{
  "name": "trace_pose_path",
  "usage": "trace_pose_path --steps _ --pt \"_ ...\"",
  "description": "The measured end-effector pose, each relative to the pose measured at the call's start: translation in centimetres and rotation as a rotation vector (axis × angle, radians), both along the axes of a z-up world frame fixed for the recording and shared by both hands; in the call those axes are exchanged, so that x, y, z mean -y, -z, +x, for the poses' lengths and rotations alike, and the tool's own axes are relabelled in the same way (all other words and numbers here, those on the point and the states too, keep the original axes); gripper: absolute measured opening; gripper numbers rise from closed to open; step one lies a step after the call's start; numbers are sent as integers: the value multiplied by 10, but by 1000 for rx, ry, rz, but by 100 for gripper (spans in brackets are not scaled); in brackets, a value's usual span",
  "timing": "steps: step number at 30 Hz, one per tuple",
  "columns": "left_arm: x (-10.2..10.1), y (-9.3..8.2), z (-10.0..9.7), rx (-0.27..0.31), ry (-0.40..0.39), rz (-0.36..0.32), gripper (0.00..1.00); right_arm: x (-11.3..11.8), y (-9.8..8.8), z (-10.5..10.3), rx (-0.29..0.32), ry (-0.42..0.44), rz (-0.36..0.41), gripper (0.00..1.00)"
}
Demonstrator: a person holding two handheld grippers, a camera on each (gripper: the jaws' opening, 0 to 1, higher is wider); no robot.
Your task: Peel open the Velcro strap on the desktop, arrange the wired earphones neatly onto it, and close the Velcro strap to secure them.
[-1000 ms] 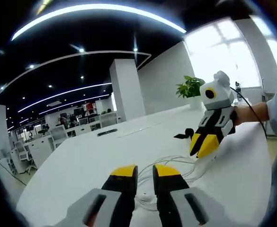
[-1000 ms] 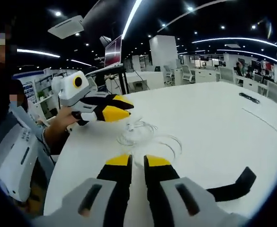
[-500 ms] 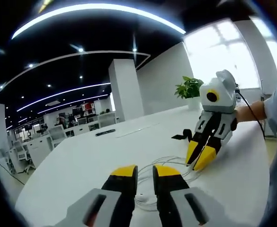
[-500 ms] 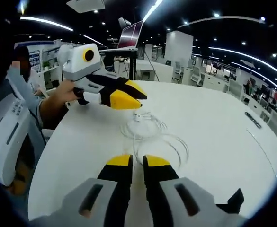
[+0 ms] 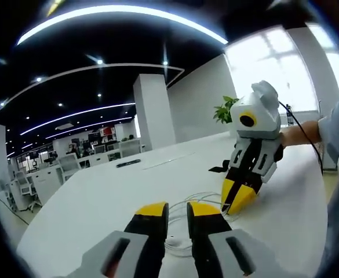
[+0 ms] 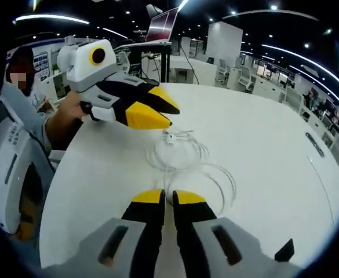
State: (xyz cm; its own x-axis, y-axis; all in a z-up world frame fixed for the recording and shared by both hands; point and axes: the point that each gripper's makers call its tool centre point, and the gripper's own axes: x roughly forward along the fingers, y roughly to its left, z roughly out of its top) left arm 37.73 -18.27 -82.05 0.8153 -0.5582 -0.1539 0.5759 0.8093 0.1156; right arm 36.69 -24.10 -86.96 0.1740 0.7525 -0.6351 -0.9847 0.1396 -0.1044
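The white wired earphones (image 6: 181, 157) lie in loose loops on the white desk (image 6: 262, 133). In the left gripper view the same earphones (image 5: 199, 201) lie just past my left gripper (image 5: 178, 212). That gripper hovers over the desk with its jaws slightly apart and nothing between them. My right gripper (image 6: 168, 198) is down at the near edge of the coil, shut with a strand of cable running in between its tips. From the left gripper view, the right gripper (image 5: 237, 198) points steeply down onto the cable. The black Velcro strap (image 5: 219, 168) lies on the desk beyond it.
A corner of the black strap (image 6: 284, 251) peeks in at the lower right of the right gripper view. A person's hand (image 6: 65, 119) holds the left gripper (image 6: 172, 114) near the desk edge. A potted plant (image 5: 226, 111) stands at the far end. Office desks and chairs surround the table.
The right gripper tipped downward and lowered its tips onto the earphone cable, and its jaws closed further. The left gripper stayed almost still.
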Motion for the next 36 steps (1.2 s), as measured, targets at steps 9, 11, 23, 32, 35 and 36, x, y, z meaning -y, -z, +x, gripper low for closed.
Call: trace_pose_path --steps 9,11,23,32,35,36 --pt "1 -1 -1 3 8 -4 17 -1 0 0 9 -12 -71 4" --pt "3 0 -3 1 14 -1 17 0 0 -1 4 -9 -81 4" --pt "16 13 -26 -48 76 35 17 12 -22 -10 -161 51 34 3" --pt "29 30 -35 -70 114 99 17 12 -43 -15 -207 51 79 3" --pt "31 35 -34 -76 111 131 16 12 -43 -18 -211 47 73 3" --pt "32 36 -34 -79 113 140 15 11 -42 -19 -211 45 69 3"
